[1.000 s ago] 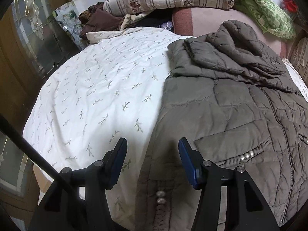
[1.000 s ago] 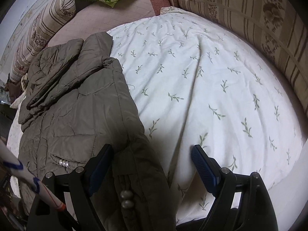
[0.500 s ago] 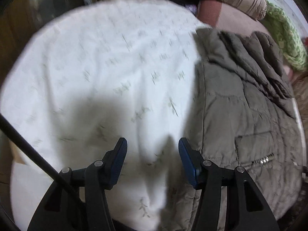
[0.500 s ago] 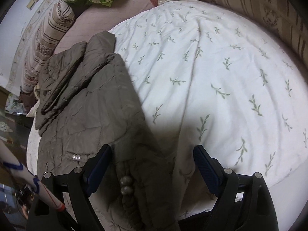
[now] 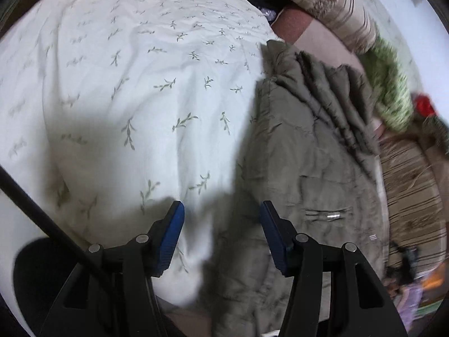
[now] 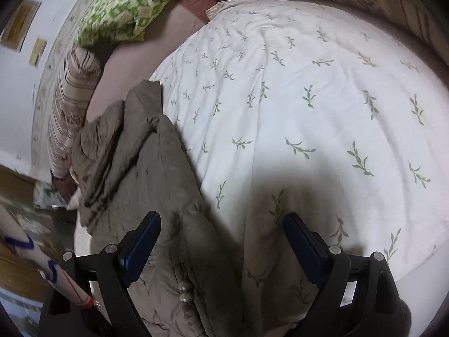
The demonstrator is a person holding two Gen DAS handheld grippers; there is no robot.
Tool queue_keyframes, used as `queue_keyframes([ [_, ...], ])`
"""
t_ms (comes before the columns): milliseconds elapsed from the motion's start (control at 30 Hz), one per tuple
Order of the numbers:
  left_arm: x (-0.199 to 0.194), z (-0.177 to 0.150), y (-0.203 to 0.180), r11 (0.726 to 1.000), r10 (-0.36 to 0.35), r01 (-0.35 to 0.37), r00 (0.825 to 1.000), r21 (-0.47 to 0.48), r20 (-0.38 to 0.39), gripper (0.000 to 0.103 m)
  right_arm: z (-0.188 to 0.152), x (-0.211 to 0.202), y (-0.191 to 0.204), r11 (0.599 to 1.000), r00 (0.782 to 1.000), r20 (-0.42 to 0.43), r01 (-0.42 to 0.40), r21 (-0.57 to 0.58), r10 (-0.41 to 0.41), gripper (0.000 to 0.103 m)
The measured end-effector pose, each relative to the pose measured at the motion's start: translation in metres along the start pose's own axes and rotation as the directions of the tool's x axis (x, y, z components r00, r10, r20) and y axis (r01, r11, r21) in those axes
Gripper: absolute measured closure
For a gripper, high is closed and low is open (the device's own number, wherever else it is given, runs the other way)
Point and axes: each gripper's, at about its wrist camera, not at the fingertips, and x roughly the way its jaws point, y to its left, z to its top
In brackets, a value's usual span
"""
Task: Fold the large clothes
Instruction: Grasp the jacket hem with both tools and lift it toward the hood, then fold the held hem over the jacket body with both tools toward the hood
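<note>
Your jacket (image 6: pixel 157 185) lies on the bed (image 6: pixel 308 106), sleeves folded in but body not yet folded; left gripper (image 5: pixel 221 224) half open, right gripper (image 6: pixel 221 238) wide & just opening, both w/ nothing gripped.

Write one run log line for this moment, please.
jacket: flat on bedspread, unfolded | left gripper: open, empty | right gripper: open, just widened, over jacket edge
</note>
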Motion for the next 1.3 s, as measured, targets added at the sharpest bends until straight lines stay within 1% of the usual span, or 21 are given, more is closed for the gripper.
queue_keyframes([
  [33,0.002,0.001,0.003,0.999,-0.028,0.028,1.0,-0.018,-0.01,0.049,-0.002,0.004,-0.001,1.0,1.0,-0.02,-0.012,-0.003,0.012,0.01],
  [100,0.009,0.006,0.004,0.999,-0.025,0.024,0.999,-0.038,-0.024,0.049,-0.005,0.004,0.001,1.0,0.999,-0.027,-0.02,-0.016,0.019,0.01],
  [200,0.014,0.009,-0.004,0.999,-0.03,0.029,0.999,-0.034,-0.029,0.049,-0.013,0.003,0.005,0.996,0.994,-0.074,-0.083,-0.015,0.082,0.01],
  [267,0.016,0.011,-0.01,0.998,-0.066,0.065,0.997,-0.025,-0.03,0.049,-0.019,0.001,0.008,0.994,0.99,-0.097,-0.105,-0.033,0.101,0.01],
  [333,0.025,0.011,-0.017,0.992,-0.13,0.128,0.988,-0.02,-0.08,0.049,-0.026,0.001,0.011,0.99,0.984,-0.128,-0.13,-0.044,0.124,0.01],
  [367,0.032,0.01,-0.018,0.989,-0.147,0.146,0.983,-0.022,-0.105,0.049,-0.03,0.001,0.012,0.989,0.981,-0.143,-0.139,-0.05,0.131,0.01],
  [400,0.039,0.007,-0.02,0.99,-0.143,0.141,0.981,-0.023,-0.132,0.049,-0.033,0.001,0.013,0.988,0.978,-0.157,-0.145,-0.059,0.134,0.01],
  [533,0.035,-0.008,-0.026,0.99,-0.131,0.137,0.982,0.028,-0.137,0.049,-0.048,-0.003,0.015,0.982,0.97,-0.205,-0.156,-0.103,0.133,0.01],
  [633,0.025,-0.023,-0.021,0.986,-0.162,0.167,0.975,0.018,-0.153,0.049,-0.058,-0.012,0.017,0.978,0.968,-0.211,-0.165,-0.127,0.136,0.017],
  [700,0.019,-0.032,-0.019,0.985,-0.169,0.174,0.974,0.021,-0.148,0.049,-0.061,-0.017,0.018,0.977,0.968,-0.209,-0.168,-0.134,0.137,0.022],
  [767,0.012,-0.038,-0.017,0.981,-0.191,0.194,0.972,0.015,-0.136,0.049,-0.062,-0.023,0.018,0.974,0.967,-0.204,-0.184,-0.13,0.155,0.027],
  [833,0.007,-0.041,-0.015,0.978,-0.207,0.209,0.971,0.006,-0.118,0.049,-0.063,-0.026,0.019,0.964,0.954,-0.211,-0.239,-0.113,0.212,0.027],
  [867,0.007,-0.042,-0.017,0.979,-0.199,0.202,0.973,0.01,-0.113,0.049,-0.063,-0.026,0.021,0.963,0.953,-0.214,-0.242,-0.117,0.214,0.027],
  [933,0.012,-0.047,-0.021,0.986,-0.16,0.164,0.981,0.032,-0.109,0.049,-0.067,-0.02,0.028,0.966,0.962,-0.22,-0.2,-0.163,0.162,0.027],
  [1100,0.025,-0.067,-0.038,0.989,-0.089,0.105,0.985,0.104,-0.148,0.049,-0.086,-0.005,0.044,0.958,0.973,-0.227,-0.104,-0.266,0.043,0.027],
  [1133,0.024,-0.07,-0.043,0.987,-0.06,0.08,0.988,0.138,-0.143,0.053,-0.089,-0.005,0.047,0.955,0.975,-0.219,-0.088,-0.282,0.025,0.032],
  [1167,0.021,-0.072,-0.047,0.983,-0.016,0.04,0.991,0.18,-0.134,0.069,-0.09,-0.006,0.049,0.953,0.976,-0.216,-0.074,-0.295,0.009,0.047],
  [1200,0.016,-0.072,-0.05,0.979,0.017,0.009,0.992,0.204,-0.125,0.079,-0.092,-0.008,0.05,0.95,0.977,-0.215,-0.065,-0.305,-0.002,0.053],
  [1233,0.01,-0.071,-0.05,0.979,0.007,0.018,0.993,0.202,-0.121,0.081,-0.092,-0.012,0.052,0.948,0.977,-0.215,-0.064,-0.311,-0.005,0.067],
  [1267,0.004,-0.069,-0.048,0.981,-0.013,0.035,0.993,0.192,-0.117,0.083,-0.091,-0.017,0.052,0.949,0.976,-0.216,-0.079,-0.306,0.011,0.076],
  [1300,-0.002,-0.067,-0.047,0.982,-0.032,0.052,0.993,0.182,-0.113,0.084,-0.09,-0.022,0.053,0.951,0.976,-0.215,-0.097,-0.295,0.033,0.078],
])
